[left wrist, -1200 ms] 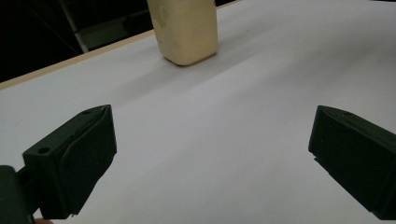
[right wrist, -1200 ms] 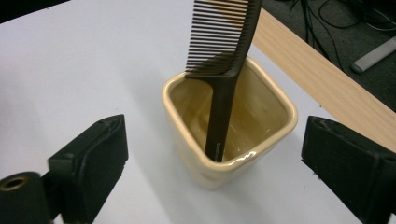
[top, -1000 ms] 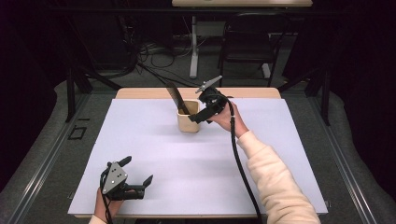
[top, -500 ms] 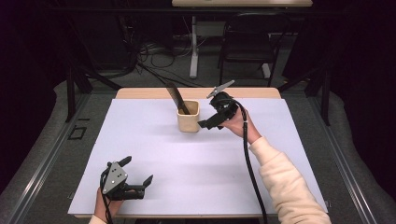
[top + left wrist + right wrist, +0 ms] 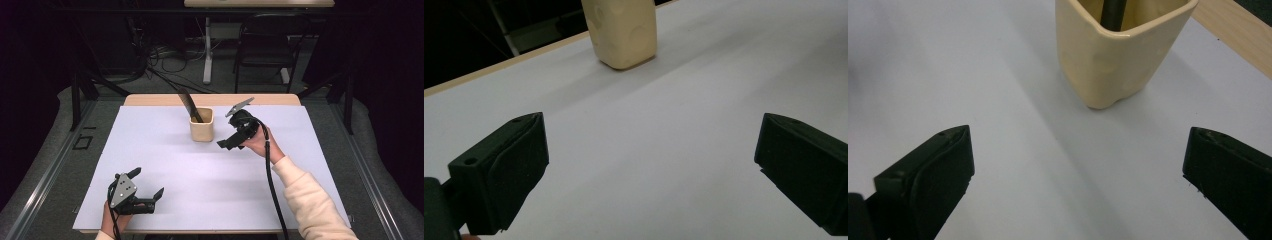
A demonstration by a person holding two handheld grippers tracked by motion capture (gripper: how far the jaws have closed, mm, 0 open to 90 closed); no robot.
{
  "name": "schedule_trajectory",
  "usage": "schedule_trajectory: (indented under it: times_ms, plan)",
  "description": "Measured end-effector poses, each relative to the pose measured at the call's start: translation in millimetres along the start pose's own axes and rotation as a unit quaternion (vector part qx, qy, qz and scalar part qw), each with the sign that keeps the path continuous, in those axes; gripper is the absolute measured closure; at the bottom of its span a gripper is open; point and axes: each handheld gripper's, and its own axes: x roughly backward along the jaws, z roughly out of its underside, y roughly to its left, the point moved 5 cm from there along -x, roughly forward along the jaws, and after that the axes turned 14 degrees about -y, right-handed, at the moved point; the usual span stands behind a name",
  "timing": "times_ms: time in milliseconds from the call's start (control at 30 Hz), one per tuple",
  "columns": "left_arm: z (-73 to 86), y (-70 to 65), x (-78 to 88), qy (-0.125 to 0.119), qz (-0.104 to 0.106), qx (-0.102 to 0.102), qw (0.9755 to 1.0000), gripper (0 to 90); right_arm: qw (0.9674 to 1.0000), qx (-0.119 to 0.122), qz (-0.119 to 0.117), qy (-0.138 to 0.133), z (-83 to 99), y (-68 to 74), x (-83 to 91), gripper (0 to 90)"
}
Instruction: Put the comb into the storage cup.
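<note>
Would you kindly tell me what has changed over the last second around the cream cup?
The right hand-held gripper has drawn back from the cream cup toward the person and to the right, jaws open and empty. The dark utensil stays leaning in the cup, which has not moved. The left hand-held gripper remains open near the front edge of the table.

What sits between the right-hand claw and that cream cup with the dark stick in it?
Nothing: in the right gripper view, only bare white table cover lies between the open right gripper and the cup.
</note>
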Motion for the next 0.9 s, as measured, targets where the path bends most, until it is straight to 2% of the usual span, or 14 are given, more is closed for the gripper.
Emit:
schedule_trajectory:
  times_ms: [600, 900]
  plan:
    - [-0.3, -0.9, 0.4, -0.002, -0.001, 0.003, 1.0000, 0.9, 0.9998, -0.017, 0.007, 0.005, 42.1, 5.3, 21.2, 0.0]
    - [-0.4, -1.0, 0.5, -0.002, -0.001, 0.001, 1.0000, 0.9, 0.9998, -0.015, 0.010, 0.010, 62.2, 12.0, 33.8, 0.0]
